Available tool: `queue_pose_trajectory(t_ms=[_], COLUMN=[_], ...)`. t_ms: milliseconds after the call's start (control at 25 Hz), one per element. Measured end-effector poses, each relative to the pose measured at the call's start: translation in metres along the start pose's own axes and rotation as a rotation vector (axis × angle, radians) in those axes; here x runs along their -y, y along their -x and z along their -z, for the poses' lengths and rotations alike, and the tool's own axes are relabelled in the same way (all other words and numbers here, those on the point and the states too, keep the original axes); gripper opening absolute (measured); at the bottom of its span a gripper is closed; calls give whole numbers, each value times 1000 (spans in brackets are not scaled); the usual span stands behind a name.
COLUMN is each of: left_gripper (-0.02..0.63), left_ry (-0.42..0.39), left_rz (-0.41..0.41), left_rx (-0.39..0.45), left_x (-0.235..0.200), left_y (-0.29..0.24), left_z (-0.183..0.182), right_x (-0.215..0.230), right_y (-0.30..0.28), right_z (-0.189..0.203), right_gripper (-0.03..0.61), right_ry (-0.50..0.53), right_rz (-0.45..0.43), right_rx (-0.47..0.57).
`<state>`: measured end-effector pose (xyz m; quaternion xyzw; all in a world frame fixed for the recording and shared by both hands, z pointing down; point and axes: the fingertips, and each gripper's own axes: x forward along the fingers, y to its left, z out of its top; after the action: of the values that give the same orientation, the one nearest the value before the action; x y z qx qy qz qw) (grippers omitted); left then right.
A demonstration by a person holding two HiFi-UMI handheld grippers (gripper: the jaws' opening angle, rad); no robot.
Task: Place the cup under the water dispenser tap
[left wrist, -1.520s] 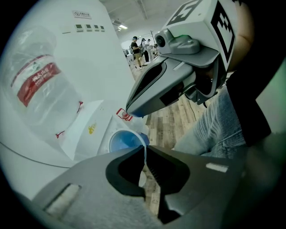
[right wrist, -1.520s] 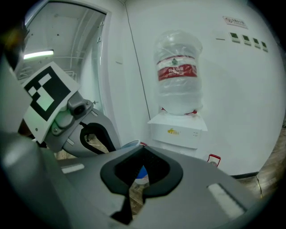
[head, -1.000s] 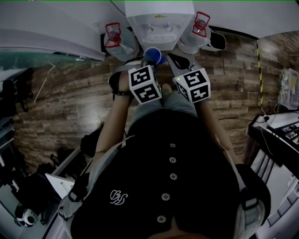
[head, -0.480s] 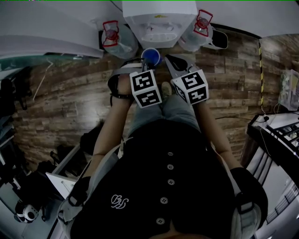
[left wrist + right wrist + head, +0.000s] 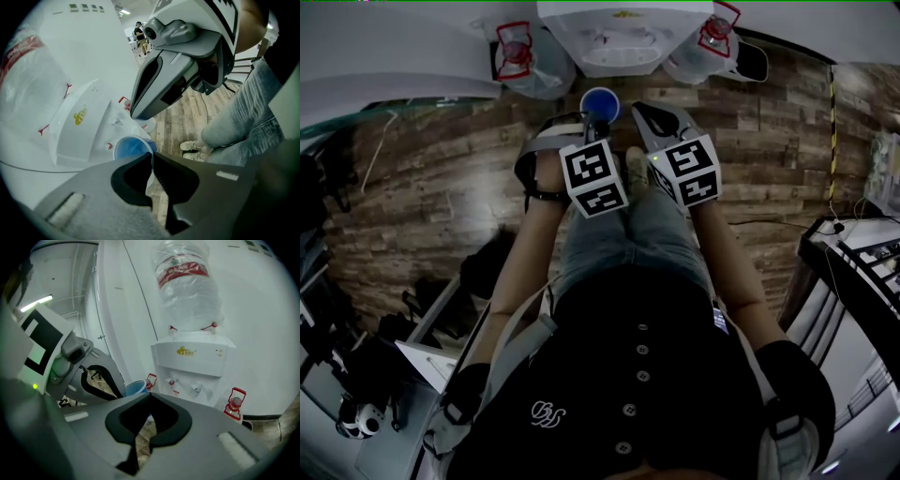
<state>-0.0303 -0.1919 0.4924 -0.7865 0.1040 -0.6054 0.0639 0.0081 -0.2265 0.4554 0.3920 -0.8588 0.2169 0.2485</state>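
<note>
Setting: a person stands over a wood-plank floor [image 5: 441, 206], facing a white water dispenser [image 5: 614, 37] against a pale wall.
Dispenser: a large water bottle [image 5: 187, 287] with a red label stands upside down on top; two small taps [image 5: 171, 381] stick out of the front panel.
Spare bottles: one stands on the floor on each side of the dispenser, left [image 5: 525, 61] and right [image 5: 708, 42].
Cup: a blue cup [image 5: 131, 147], upright and open at the top, is held in the air just in front of the dispenser. It seems to be beside the taps, not under one; the angle is poor.
Left gripper: the left gripper [image 5: 152, 157] is closed tight, pinching the near wall of the cup at its rim.
Right gripper: the right gripper [image 5: 150, 395] has its jaws together with nothing between them. It hangs just right of the cup, apart from it.
Person: grey trouser legs and pale shoes [image 5: 192, 146] show below the grippers.
</note>
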Motion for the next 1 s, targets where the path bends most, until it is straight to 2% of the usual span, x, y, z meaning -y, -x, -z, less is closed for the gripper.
queue_pose_trajectory(t_ms=[680, 1000], left_gripper=[17, 17], left_ry=[47, 26], left_rz=[59, 66], left_rx=[-45, -37], left_x=[15, 12], left_y=[-80, -110], left_z=[41, 42], right_x=[11, 18], right_y=[-57, -86], right_z=[62, 88], right_gripper=[0, 0], right_ry=[-14, -21], right_rz=[-28, -50], right_rx=[-67, -92])
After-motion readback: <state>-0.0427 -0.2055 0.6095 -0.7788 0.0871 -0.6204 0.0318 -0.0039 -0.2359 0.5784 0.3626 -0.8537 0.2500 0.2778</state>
